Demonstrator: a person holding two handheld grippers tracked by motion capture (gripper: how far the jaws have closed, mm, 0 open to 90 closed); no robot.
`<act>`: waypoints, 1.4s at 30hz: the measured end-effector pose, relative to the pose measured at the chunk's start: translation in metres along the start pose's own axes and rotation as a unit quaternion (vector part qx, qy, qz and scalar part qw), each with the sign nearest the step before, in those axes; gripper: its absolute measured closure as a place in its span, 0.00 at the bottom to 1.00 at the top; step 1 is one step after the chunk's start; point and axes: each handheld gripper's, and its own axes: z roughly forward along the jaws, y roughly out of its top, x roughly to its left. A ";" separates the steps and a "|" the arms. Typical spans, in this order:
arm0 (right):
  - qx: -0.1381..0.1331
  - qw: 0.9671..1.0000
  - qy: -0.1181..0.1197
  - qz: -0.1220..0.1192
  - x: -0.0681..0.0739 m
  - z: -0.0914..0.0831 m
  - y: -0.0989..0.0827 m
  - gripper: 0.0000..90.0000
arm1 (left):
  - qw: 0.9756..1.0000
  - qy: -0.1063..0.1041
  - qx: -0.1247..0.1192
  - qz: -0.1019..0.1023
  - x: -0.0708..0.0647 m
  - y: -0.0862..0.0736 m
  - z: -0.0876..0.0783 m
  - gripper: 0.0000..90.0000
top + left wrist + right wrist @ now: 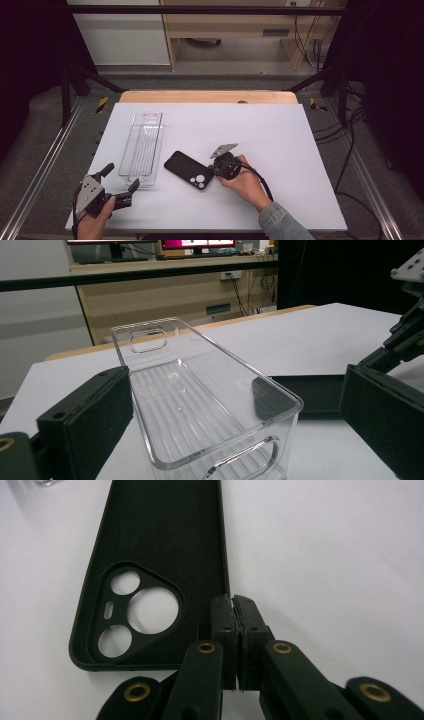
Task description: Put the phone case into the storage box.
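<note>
A black phone case (pixel 187 169) lies inside-up on the white table sheet (pixel 270 130), its camera cut-outs toward the near end. My right gripper (pixel 216 170) is shut on the case's right side wall; in the right gripper view the jaws (pixel 233 600) meet on that thin edge of the case (pixel 160 540). My left gripper (pixel 121 177) rests open near the table's front left corner, holding nothing. In the left gripper view its jaws (pixel 235 390) stand wide apart, facing the near end of a clear plastic tray (pixel 150 332), with the case (pixel 305 392) beyond.
The clear ribbed tray (pixel 142 147) lies lengthwise left of the case, with nothing in it. The right gripper's body (pixel 407 325) shows at the right edge of the left gripper view. Black frame rails (pixel 60 150) run along both sides of the table.
</note>
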 end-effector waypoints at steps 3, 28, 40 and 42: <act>-0.001 1.000 -0.012 -0.022 0.003 -0.006 0.001 0.99 | 1.000 0.001 -0.002 0.003 0.000 0.001 -0.001 0.01; 0.025 0.992 -0.041 -0.114 0.001 -0.046 0.029 1.00 | 0.998 -0.031 0.014 0.060 -0.018 0.007 -0.002 0.01; 0.049 0.988 -0.056 -0.138 -0.016 -0.078 0.038 1.00 | 0.993 -0.066 0.023 0.099 -0.038 0.016 0.003 0.01; 0.053 0.986 -0.061 -0.144 -0.017 -0.083 0.041 1.00 | 0.991 -0.073 0.026 0.105 -0.042 0.017 0.005 0.01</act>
